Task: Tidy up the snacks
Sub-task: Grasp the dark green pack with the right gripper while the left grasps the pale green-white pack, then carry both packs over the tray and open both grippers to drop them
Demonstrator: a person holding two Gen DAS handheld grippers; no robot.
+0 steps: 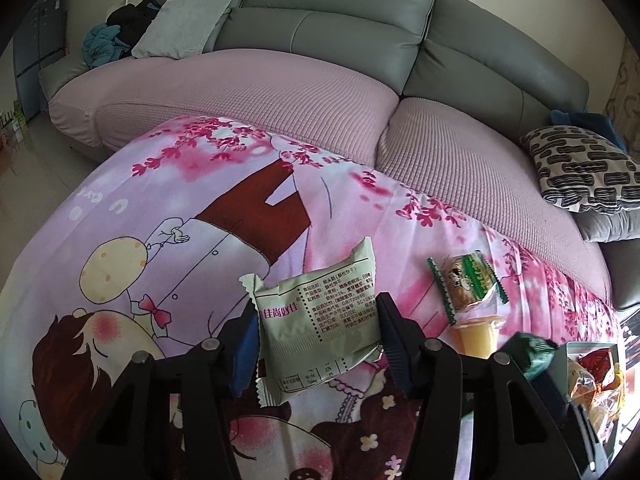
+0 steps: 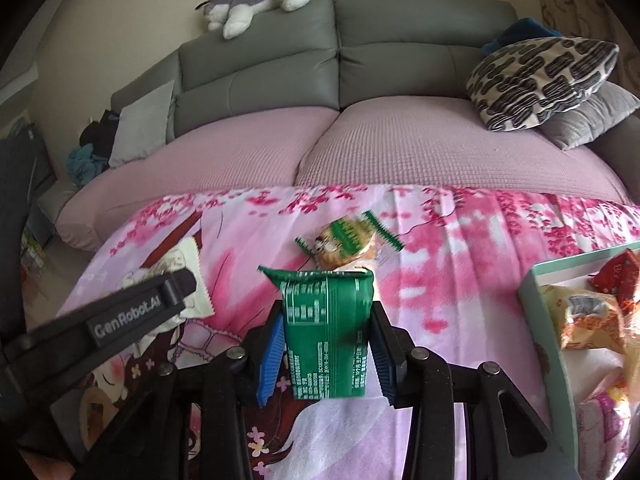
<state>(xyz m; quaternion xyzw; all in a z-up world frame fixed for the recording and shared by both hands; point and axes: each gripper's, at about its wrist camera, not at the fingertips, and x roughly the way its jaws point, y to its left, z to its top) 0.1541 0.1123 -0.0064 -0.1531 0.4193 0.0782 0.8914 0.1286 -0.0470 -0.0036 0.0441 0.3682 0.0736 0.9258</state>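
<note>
My left gripper (image 1: 318,334) is shut on a pale green snack packet (image 1: 320,316), held up off the pink cartoon cloth (image 1: 160,220). In the right wrist view my right gripper (image 2: 326,344) is shut on a dark green snack packet (image 2: 326,320), also lifted above the cloth. A clear-wrapped biscuit with green ends (image 1: 466,286) (image 2: 346,240) lies on the cloth beyond both grippers, with a yellow jelly cup (image 1: 478,332) just in front of it. The left gripper's arm (image 2: 120,316) crosses the left of the right wrist view, with the pale packet (image 2: 188,276) behind it.
A teal box (image 2: 538,300) (image 1: 592,346) with several wrapped snacks stands at the right. Behind the cloth is a grey sofa (image 2: 400,60) with pink seat covers, a patterned cushion (image 2: 540,80) (image 1: 584,168), a plush dog (image 2: 256,0) and a heap of clothes (image 1: 116,36).
</note>
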